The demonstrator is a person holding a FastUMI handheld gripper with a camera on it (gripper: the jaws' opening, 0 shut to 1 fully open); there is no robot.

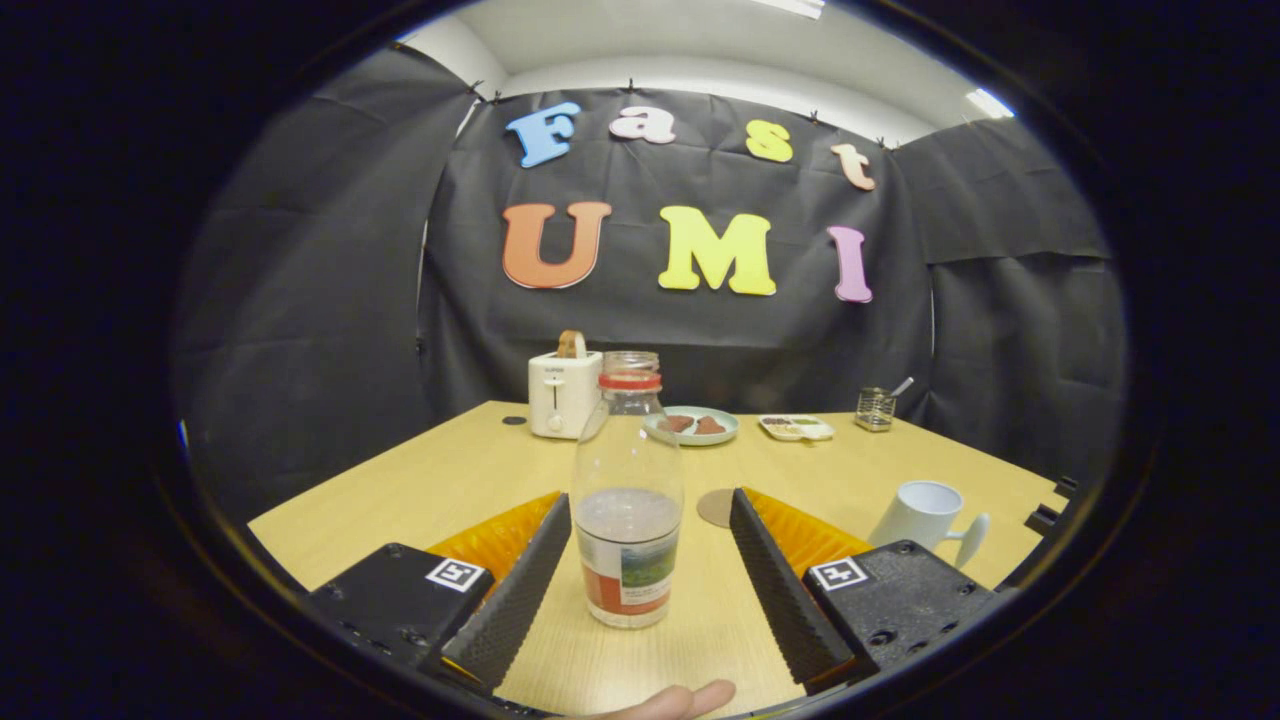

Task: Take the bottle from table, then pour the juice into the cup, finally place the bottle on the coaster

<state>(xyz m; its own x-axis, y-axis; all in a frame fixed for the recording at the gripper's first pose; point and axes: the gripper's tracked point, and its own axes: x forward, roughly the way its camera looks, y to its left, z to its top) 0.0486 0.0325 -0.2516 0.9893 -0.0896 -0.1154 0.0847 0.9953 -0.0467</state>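
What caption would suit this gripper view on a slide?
Open hand-held gripper straddles an upright juice bottle, neither finger touching it; coaster and white cup wait beyond on the table.

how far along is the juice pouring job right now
Nothing looks done yet. The clear plastic bottle with a red cap stands upright on the wooden table, capped. In hand: the gripper has its jaws open on either side of the bottle, not touching it. Left: grasp, pour into the white mug, then set the bottle on the round brown coaster.
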